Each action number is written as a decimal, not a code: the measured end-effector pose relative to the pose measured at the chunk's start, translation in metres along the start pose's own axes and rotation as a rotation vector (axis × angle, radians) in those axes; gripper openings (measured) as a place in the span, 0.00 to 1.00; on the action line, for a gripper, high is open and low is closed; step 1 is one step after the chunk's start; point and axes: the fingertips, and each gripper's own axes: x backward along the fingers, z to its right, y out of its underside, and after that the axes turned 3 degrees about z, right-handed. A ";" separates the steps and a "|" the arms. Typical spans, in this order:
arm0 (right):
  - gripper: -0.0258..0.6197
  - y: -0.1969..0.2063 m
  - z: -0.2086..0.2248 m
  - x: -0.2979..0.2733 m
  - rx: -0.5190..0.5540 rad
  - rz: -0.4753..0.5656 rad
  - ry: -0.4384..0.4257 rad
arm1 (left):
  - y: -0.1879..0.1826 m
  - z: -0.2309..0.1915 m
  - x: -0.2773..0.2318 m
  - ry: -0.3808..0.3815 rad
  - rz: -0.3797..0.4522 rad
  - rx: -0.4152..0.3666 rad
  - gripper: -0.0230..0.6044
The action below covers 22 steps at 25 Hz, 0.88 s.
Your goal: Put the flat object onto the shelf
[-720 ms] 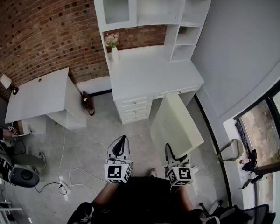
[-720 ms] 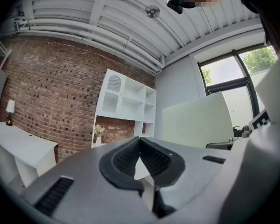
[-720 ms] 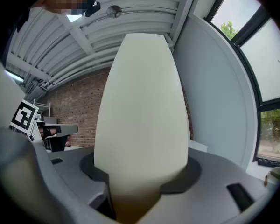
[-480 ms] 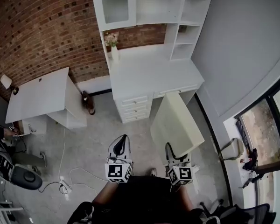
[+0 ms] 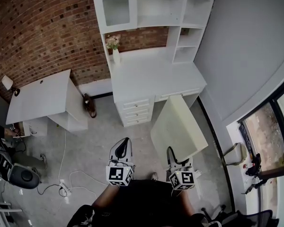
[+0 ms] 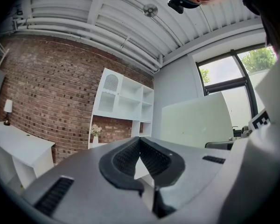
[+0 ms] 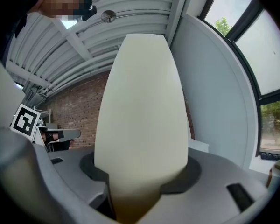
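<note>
The flat object is a cream panel (image 5: 179,126). It stands on edge in my right gripper (image 5: 177,159), low in the head view, over the floor in front of the white desk (image 5: 151,77). In the right gripper view the panel (image 7: 142,111) fills the middle and the right gripper (image 7: 135,190) is shut on its lower edge. The white shelf unit (image 5: 154,6) rises above the desk against the brick wall. My left gripper (image 5: 122,148) hangs beside the right one; in its own view the left gripper (image 6: 140,143) is shut on nothing, with the panel (image 6: 200,120) and shelf unit (image 6: 126,99) ahead.
A vase of flowers (image 5: 114,48) stands on the desk's back left. A white table (image 5: 38,96) is at the left. Cables and a power strip (image 5: 65,187) lie on the floor near a round black device (image 5: 21,176). A grey wall and window (image 5: 270,126) close the right.
The panel has shifted slightly to the left with my right gripper. The left gripper has barely moved.
</note>
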 end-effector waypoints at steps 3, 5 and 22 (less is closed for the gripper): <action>0.48 0.001 0.010 0.001 -0.002 -0.006 -0.004 | 0.001 0.009 -0.006 0.002 -0.001 -0.004 0.05; 0.48 0.001 0.018 0.001 0.002 -0.011 -0.011 | 0.001 0.015 -0.011 -0.001 -0.003 -0.006 0.05; 0.48 -0.001 0.091 -0.043 0.010 -0.023 -0.086 | 0.016 0.051 -0.081 -0.052 -0.013 -0.008 0.05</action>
